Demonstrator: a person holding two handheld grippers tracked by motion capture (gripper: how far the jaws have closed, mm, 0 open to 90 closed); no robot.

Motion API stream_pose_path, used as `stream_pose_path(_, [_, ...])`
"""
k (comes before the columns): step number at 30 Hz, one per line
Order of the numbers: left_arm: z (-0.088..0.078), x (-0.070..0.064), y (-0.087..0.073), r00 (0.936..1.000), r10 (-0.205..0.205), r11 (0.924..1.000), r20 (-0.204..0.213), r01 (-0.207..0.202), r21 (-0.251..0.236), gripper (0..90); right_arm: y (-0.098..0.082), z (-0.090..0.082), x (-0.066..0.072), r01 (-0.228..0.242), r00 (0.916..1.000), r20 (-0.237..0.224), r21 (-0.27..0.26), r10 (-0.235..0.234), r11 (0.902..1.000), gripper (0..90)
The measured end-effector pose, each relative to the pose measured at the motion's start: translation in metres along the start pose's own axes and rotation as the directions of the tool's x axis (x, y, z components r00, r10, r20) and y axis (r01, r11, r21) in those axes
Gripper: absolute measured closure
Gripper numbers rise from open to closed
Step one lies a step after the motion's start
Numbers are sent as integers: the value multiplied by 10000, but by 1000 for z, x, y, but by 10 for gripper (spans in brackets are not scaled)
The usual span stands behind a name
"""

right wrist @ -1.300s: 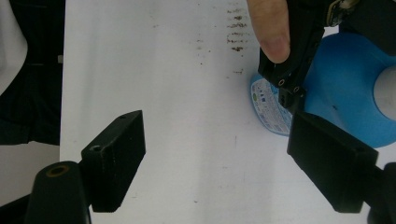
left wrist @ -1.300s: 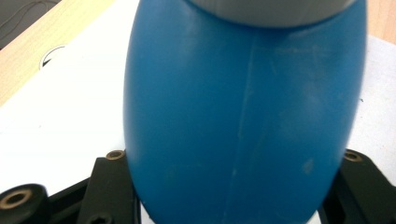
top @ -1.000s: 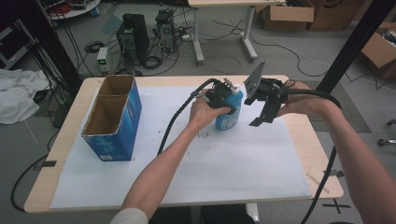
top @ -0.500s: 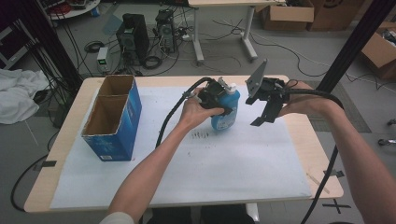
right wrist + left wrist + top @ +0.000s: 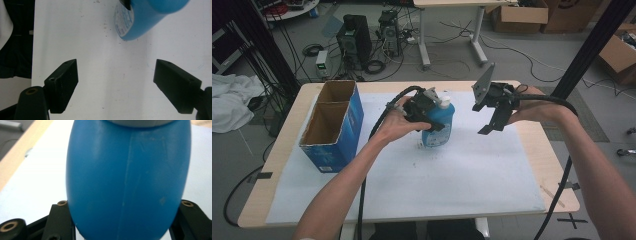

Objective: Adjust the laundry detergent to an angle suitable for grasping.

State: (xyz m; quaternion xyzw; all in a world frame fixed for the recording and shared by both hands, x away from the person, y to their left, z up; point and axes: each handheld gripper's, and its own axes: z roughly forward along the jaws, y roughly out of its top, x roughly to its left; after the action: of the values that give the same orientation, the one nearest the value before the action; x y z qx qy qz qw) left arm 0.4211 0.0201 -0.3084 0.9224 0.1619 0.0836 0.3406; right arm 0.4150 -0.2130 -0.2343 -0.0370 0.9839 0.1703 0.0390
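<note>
A blue plastic bottle (image 5: 440, 126) with a white pump top hangs just above the white table cover, clamped at its body by my left gripper (image 5: 428, 114). In the left gripper view the bottle (image 5: 127, 177) bulges between the two black jaws, which press on its sides. My right gripper (image 5: 493, 122) hovers to the right of the bottle, above the table, jaws pointing down and standing open. In the right gripper view nothing lies between its fingers (image 5: 62, 82), and the bottle's bottom end (image 5: 142, 20) shows at the top.
An open blue cardboard box (image 5: 332, 125) stands on the left part of the table. The white cover (image 5: 452, 185) spreads across the tabletop. Cables trail from both grippers. Beyond the table, computers, cords and cardboard boxes sit on the floor.
The left gripper has carried the bottle to the left and lifted it off the cover. The right gripper has stayed where it was.
</note>
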Motion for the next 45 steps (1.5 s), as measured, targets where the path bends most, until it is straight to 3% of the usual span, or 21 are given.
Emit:
stream_pose_path(6, [-3,-1,-20,9957,455,9990,809,-452,-56,443,3,5,0,48,10000,-78,117,-47,9999,198])
stream_pose_path(14, [-5,-9,-36,9783,1178,9926,1706,-1211,88,442,4,7,0,35,10000,-73,185,-34,9998,198])
stream_pose_path(15, [-5,-9,-36,9783,1178,9926,1706,-1211,88,442,4,7,0,35,10000,-73,185,-34,9998,198])
stream_pose_path(18, [-5,-12,-41,9683,1418,9894,2055,-1453,22,442,6,8,0,95,9999,-68,248,-93,9996,198])
stream_pose_path(19, [-5,-12,-41,9683,1418,9894,2055,-1453,22,442,6,8,0,95,9999,-68,248,-93,9996,198])
stream_pose_path(20, [-6,-13,-43,9618,1477,9886,2305,-1508,-39,442,6,9,0,142,9999,-67,248,-141,9996,198])
stream_pose_path(29, [-2,-16,-49,9516,1843,9819,2461,-1891,-42,442,5,11,0,105,9999,-80,284,-102,9995,199])
stream_pose_path(33, [0,-15,-53,9393,2028,9788,2766,-2028,-290,441,4,11,0,75,9999,-87,299,-72,9995,200])
stream_pose_path(36, [1,-15,-53,9343,2112,9768,2873,-2127,-262,440,4,12,1,51,10000,-75,302,-49,9995,200])
stream_pose_path(45, [0,-17,-56,9354,2206,9748,2762,-2210,-300,435,5,12,1,89,9999,-82,309,-87,9995,201])
